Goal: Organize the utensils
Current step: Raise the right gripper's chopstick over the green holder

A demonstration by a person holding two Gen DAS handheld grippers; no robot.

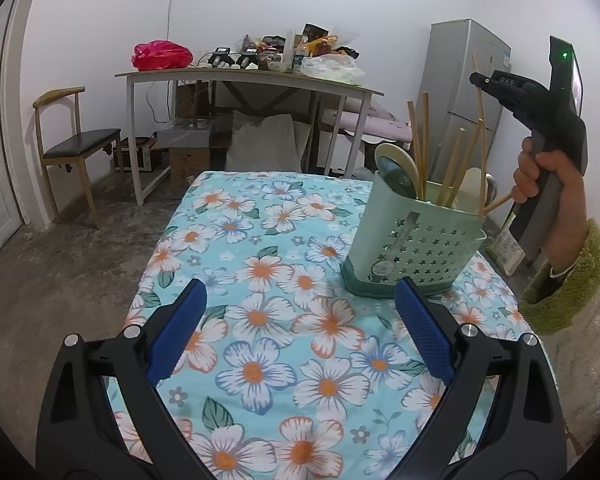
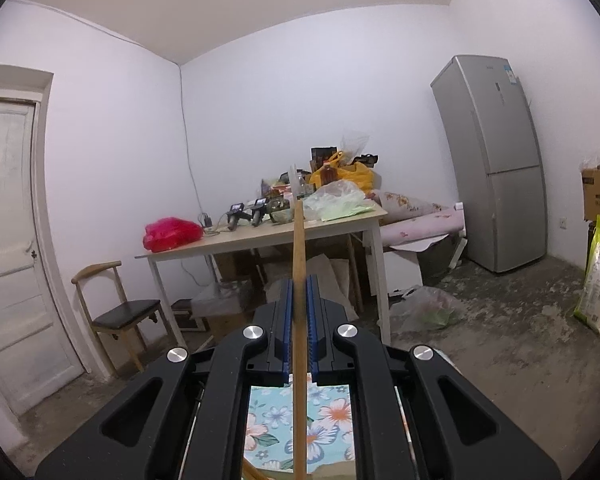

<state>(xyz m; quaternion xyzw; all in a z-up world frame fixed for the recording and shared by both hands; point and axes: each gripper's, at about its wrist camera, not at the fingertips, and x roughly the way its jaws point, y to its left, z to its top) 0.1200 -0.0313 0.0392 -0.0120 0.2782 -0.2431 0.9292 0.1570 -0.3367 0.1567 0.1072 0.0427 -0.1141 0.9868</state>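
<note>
Left claw (image 1: 300, 320) wide, empty, low over flowered tabletop (image 1: 260, 280). Just beyond right finger: green holder (image 1: 412, 240) upright on tabletop, spoons and chopsticks standing in it. Right claw (image 2: 299, 312) narrow, pinching single chopstick (image 2: 298, 264); in left view stick hangs from claw tip down into holder, above rim.

Step in hand, likely: placing chopstick in holder, or lifting it out; cannot tell which. Next move calls for keeping stick vertical, clear of neighbours, holder steady.

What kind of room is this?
Probably a lived-in home kitchen or spare room: a tall silver fridge, a cluttered pale wooden table, and a floral blue tablecloth bearing a green utensil holder.
</note>
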